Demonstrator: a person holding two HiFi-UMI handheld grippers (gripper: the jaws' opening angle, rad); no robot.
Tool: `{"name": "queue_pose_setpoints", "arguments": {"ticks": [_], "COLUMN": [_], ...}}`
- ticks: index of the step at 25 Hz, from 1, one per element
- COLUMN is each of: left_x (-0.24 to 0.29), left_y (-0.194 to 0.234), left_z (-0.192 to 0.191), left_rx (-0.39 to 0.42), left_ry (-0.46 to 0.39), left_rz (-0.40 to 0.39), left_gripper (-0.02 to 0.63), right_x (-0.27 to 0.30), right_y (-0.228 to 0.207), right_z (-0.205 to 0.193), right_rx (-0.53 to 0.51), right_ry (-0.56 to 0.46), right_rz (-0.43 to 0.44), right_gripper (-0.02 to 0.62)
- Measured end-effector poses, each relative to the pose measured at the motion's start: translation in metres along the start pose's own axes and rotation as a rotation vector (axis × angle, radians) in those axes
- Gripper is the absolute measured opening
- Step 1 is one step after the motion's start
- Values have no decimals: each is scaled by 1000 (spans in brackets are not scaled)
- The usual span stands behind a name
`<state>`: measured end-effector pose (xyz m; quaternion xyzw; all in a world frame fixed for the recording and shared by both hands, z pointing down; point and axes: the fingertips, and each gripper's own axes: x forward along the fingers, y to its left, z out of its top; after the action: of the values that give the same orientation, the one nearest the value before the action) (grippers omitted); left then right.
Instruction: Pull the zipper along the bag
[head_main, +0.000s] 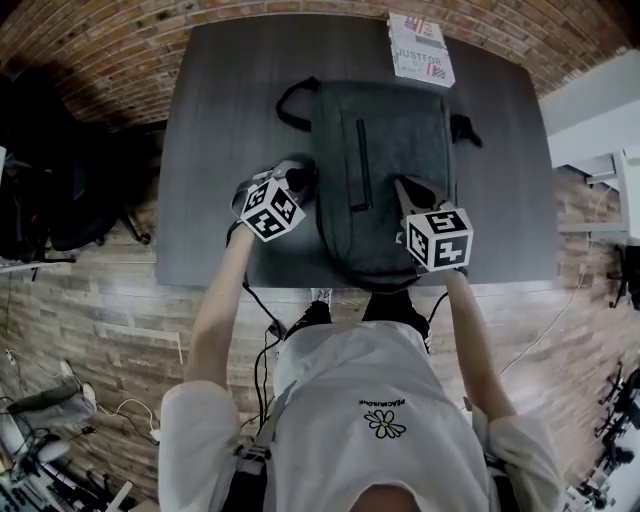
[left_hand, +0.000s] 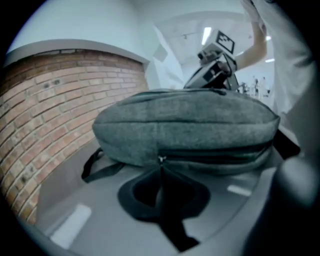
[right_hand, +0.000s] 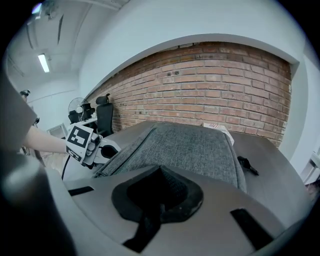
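Note:
A grey fabric backpack (head_main: 385, 170) lies flat in the middle of the dark table (head_main: 215, 120). My left gripper (head_main: 303, 178) is at the bag's left edge. In the left gripper view it (left_hand: 161, 161) is shut on the small metal zipper pull (left_hand: 161, 159) on the bag's side (left_hand: 185, 125), and the zip gapes open to the right of the pull. My right gripper (head_main: 402, 185) is shut with its tips pressed on the bag's top fabric (right_hand: 185, 145) at the near right. Whether it pinches cloth is hidden.
A white printed book (head_main: 420, 48) lies at the table's far edge behind the bag. Black straps stick out at the bag's far left (head_main: 290, 100) and right (head_main: 462, 128). A brick wall runs behind the table. A black office chair (head_main: 60, 200) stands left of it.

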<state>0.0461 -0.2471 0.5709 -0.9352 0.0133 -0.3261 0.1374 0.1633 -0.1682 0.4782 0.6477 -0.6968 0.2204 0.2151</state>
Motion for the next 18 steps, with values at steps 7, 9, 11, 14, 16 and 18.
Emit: {"name": "queue_pose_setpoints", "arguments": {"ticks": [7, 9, 11, 14, 16, 18], "left_x": [-5, -12, -18, -26, -35, -43], "left_y": [-3, -4, -10, -36, -59, -78], "left_z": [0, -3, -4, -5, -5, -6], "left_rx": [66, 84, 94, 151, 176, 160], "left_ry": [19, 35, 48, 62, 64, 59], "left_rz": [-7, -15, -39, -120, -170, -199], "left_gripper": [2, 2, 2, 2, 2, 2], "right_x": [-1, -1, -1, 0, 0, 0], "right_y": [-2, -1, -2, -1, 0, 0], "right_z": [0, 0, 0, 0, 1, 1], "right_rx": [0, -1, -6, -15, -20, -22], "right_ry": [2, 5, 4, 3, 3, 3], "right_rz": [-3, -6, -11, -21, -25, -26], "right_gripper": [0, 0, 0, 0, 0, 0]}}
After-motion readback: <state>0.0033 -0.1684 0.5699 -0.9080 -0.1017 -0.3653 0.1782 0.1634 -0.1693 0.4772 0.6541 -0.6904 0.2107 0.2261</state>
